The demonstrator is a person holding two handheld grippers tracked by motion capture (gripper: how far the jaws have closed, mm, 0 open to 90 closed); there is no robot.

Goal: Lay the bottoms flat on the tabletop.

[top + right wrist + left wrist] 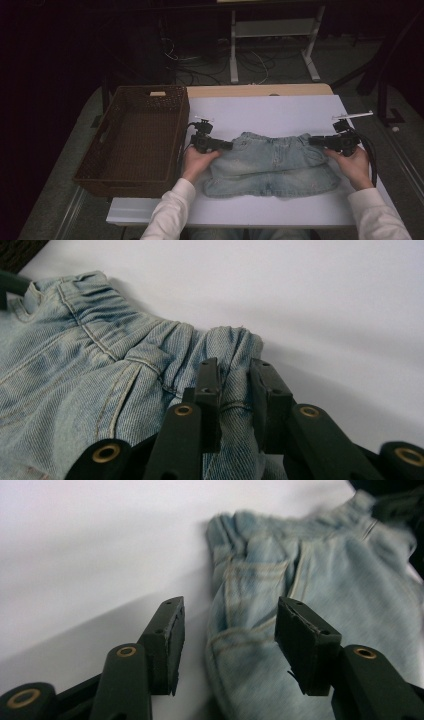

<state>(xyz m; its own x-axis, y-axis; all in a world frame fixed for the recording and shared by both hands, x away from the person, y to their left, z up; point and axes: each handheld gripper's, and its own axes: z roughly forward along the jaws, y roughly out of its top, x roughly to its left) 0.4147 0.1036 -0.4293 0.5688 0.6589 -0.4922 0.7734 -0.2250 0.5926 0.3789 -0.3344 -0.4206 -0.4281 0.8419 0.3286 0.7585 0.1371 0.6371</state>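
One pair of denim shorts [272, 165], pale blue, flat on the white worktop [280, 112]. Long axis runs across the worktop, from the left gripper [227, 145] to the right gripper [314, 141]; waistband on the far side, leg hems toward the person.

Left gripper: fingers [167, 640] spread wide, nothing between them yet. The shorts' left waist corner lies just ahead, partly within the gap; one finger sits over bare worktop, the other over denim near a pocket seam.

Right gripper: fingers [210, 390] closed on the right waist corner, a gathered fold of waistband pinched between them and rising just past the tips.

Basket [135, 137], brown wicker, rectangular: stands on the outer side of the left gripper, just beside it, overhanging the worktop's left edge.

Open room: bare white worktop beyond both sets of fingers, out to the far edge; a narrower strip between the hems and the near edge. Behind the right gripper, only a little worktop before the right edge. The left hand [197, 162] rests at the shorts' left border; the right hand [352, 162] sits at the right border.
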